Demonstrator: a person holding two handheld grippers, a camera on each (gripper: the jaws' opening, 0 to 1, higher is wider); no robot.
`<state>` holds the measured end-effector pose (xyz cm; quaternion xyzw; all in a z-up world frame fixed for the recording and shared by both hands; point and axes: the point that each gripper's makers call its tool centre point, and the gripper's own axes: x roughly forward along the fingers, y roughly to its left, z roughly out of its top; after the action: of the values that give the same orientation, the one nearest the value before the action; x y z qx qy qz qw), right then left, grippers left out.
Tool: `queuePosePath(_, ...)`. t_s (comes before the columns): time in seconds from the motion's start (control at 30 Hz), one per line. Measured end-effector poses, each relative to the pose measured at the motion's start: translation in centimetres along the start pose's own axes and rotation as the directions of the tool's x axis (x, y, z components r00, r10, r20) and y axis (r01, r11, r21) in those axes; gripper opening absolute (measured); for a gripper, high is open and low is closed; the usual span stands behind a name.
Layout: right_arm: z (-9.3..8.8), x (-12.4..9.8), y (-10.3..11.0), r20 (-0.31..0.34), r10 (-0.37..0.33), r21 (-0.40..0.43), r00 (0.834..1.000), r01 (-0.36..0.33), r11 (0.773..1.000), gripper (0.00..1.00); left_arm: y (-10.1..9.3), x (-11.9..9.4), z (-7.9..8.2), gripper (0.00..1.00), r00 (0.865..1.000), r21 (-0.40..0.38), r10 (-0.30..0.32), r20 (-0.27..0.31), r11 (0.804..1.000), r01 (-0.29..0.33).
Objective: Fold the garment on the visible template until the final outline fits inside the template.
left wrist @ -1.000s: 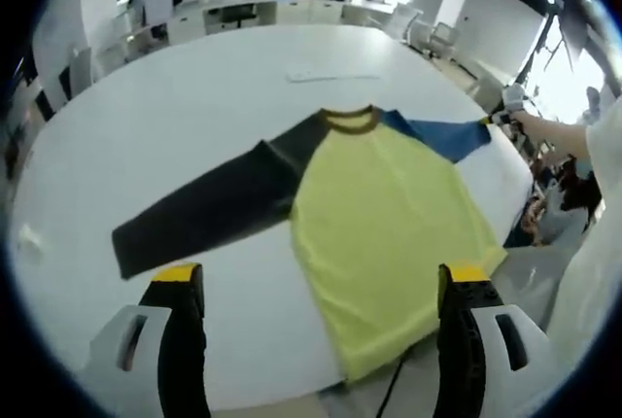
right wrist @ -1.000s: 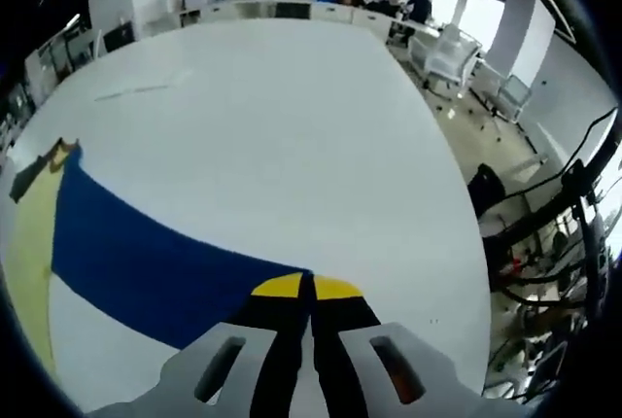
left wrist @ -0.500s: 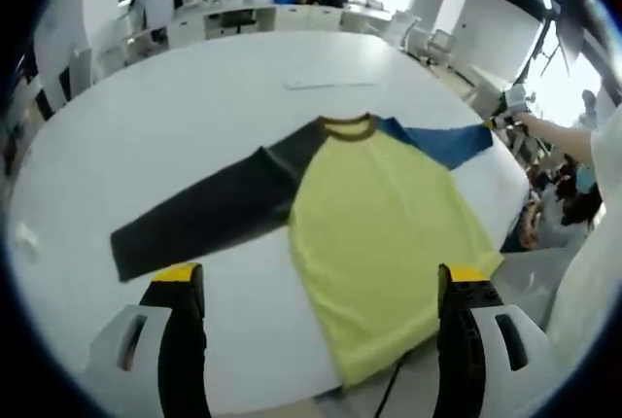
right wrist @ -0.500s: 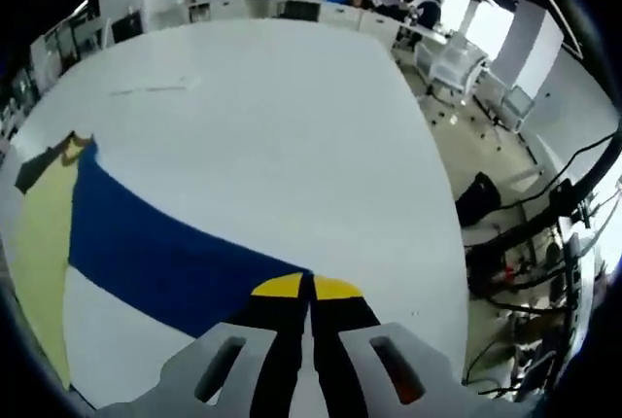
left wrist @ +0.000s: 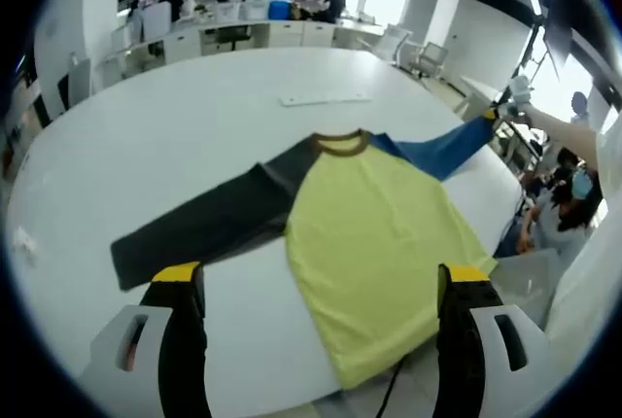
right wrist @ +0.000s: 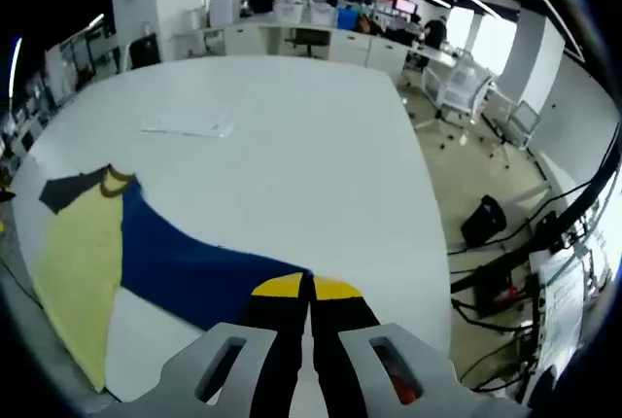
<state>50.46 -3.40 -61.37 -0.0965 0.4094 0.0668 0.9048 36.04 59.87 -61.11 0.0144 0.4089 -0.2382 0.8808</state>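
right sleeve pinched, left jaws standing wide

lying flat on white table (left wrist: 146,117): shirt (left wrist: 374,243), yellow body, collar pointing away, hem reaching the near table edge. pinching blue sleeve (right wrist: 194,267) at its cuff with right gripper (right wrist: 307,287), jaws closed on the cloth, sleeve raised off the table toward the right. hovering above the near edge with left gripper (left wrist: 316,277), jaws wide, holding nothing. stretching out to the left, just ahead of the left jaw: dark sleeve (left wrist: 199,228), long axis slanting from collar down-left. judging next: carrying blue sleeve leftward across the body. showing open table beyond the collar, apart from a flat white sheet (left wrist: 326,98); judging hem at risk of sliding off.
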Motion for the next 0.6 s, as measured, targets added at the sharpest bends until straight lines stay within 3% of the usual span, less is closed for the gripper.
queuePosePath(0.23,2.3,-2.2,1.3,0.036,0.004,-0.045,0.999,-0.002,0.999,0.02,-0.2,-0.7,-0.1,0.96,1.0,0.0,-0.007,0.018,1.0,0.007)
queuePosePath(0.6,4.5,-4.7,2.7,0.038,-0.011,-0.127,0.999,0.016,0.992,0.02,-1.1,-1.9,-0.4,0.96,0.998,0.004,-0.025,0.049,1.0,0.025)
